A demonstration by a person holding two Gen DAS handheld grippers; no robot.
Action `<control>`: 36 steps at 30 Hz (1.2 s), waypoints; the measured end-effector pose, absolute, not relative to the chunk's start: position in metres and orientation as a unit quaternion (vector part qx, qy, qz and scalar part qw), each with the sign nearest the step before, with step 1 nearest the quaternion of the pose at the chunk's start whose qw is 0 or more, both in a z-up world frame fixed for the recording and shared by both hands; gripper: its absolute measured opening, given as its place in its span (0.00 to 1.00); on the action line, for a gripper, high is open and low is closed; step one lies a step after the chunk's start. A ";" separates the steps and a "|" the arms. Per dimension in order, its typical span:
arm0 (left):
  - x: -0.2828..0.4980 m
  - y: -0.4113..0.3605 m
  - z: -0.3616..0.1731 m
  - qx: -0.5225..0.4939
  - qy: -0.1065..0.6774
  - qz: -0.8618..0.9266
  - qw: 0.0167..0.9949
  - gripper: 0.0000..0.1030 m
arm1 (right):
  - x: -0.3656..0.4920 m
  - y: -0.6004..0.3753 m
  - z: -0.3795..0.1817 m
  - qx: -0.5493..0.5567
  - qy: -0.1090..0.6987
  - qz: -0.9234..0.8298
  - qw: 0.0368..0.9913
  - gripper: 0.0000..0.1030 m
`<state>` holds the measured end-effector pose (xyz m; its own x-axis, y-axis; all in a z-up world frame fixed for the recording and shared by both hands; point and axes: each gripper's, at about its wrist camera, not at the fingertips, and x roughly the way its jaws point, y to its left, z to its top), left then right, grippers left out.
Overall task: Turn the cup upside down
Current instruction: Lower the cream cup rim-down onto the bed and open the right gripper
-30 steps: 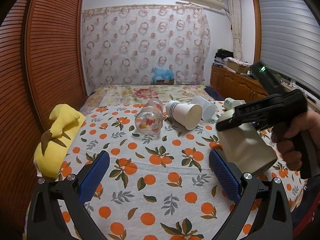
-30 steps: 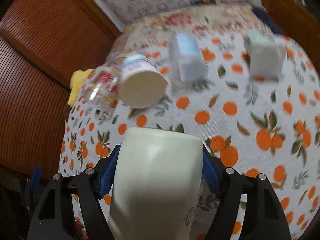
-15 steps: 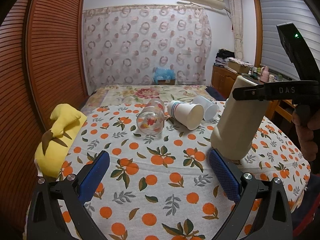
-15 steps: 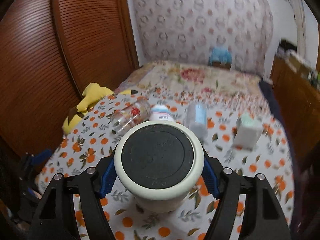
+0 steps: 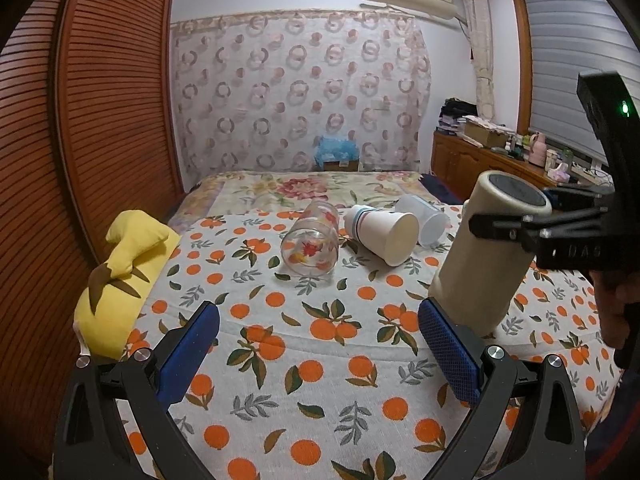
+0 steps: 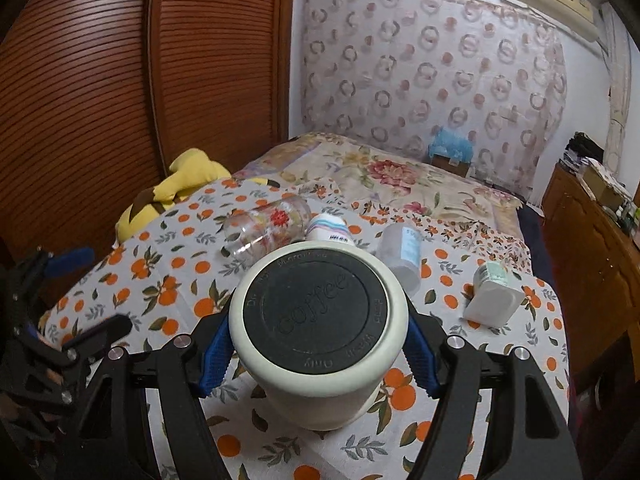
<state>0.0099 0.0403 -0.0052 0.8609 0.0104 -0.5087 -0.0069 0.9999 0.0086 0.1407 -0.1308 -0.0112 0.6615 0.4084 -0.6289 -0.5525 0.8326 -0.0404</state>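
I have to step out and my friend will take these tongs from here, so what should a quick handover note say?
Right tongs: shut on the cream cup, near its dark base, which faces up.
Left tongs: open, holding nothing, low over the orange-print bedspread.
Done: cup is turned mouth-down, slightly tilted; its rim looks at or just above the bedspread, contact unclear.
Left: settle it flat, open the right tongs, back away.
The glass and paper cup lie on their sides behind.

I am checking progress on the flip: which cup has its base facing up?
The cream coffee cup, held in the right hand-held gripper: its dark base faces up. The glass cup and paper cup lie sideways.
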 end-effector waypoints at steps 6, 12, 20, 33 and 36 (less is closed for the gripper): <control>0.013 0.039 -0.005 0.006 0.264 0.007 0.964 0.93 | 0.145 -0.133 -0.024 -0.098 0.319 0.266 0.904 0.73; 0.013 0.040 -0.005 0.006 0.265 0.007 0.964 0.93 | 0.150 -0.135 -0.025 -0.090 0.320 0.274 0.903 0.73; 0.018 0.034 -0.003 0.007 0.263 0.006 0.965 0.93 | 0.141 -0.143 -0.024 -0.071 0.306 0.273 0.909 0.75; 0.015 0.004 0.018 0.004 0.231 0.008 0.973 0.93 | 0.087 -0.203 -0.019 -0.003 0.243 0.224 0.944 0.98; 0.011 -0.005 0.021 0.008 0.226 0.008 0.974 0.93 | 0.076 -0.216 -0.020 0.006 0.230 0.211 0.950 0.98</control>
<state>0.0106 -0.0049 0.0206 0.8976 0.0188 -0.4404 -0.0113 0.9997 0.0196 0.0755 -0.2164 -0.0201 0.8051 0.4029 -0.4352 -0.3971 0.9113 0.1091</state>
